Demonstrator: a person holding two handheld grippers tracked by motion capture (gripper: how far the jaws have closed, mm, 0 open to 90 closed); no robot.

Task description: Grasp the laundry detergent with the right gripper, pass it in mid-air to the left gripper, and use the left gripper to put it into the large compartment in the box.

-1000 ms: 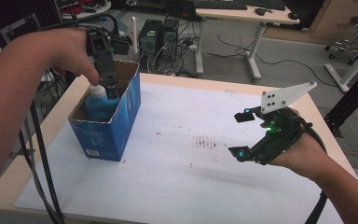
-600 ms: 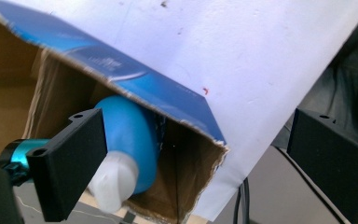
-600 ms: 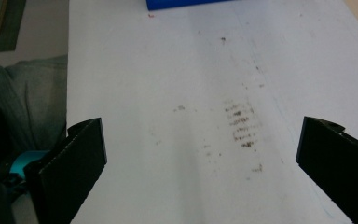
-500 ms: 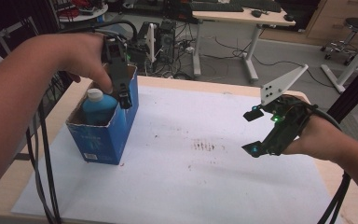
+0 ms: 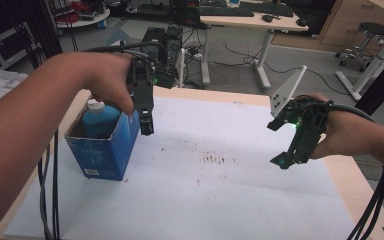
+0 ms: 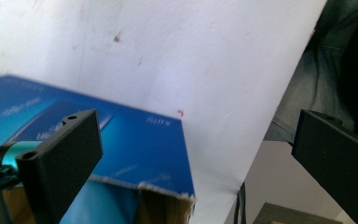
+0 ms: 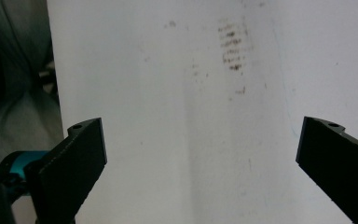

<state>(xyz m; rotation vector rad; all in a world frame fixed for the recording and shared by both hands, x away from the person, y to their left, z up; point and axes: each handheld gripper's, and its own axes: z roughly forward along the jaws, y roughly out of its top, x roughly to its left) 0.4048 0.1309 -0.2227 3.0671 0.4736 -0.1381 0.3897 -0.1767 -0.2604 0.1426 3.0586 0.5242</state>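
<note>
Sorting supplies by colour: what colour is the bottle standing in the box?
The bottle is blue with a white cap, inside the blue box; clearest in the high view.

On the table [image 5: 190, 210], the box [image 5: 102, 150] stands at the left, directly below and to the left of the left gripper [image 5: 147, 127], whose tips hang just beside the box's right wall. A bottle [image 5: 99, 119] stands upright inside the box, left of that gripper. The right gripper [image 5: 286, 159] hovers well apart, over the table's right side. A smudge [image 5: 215, 160] lies on the table between the two grippers, nearer the right one.
</note>
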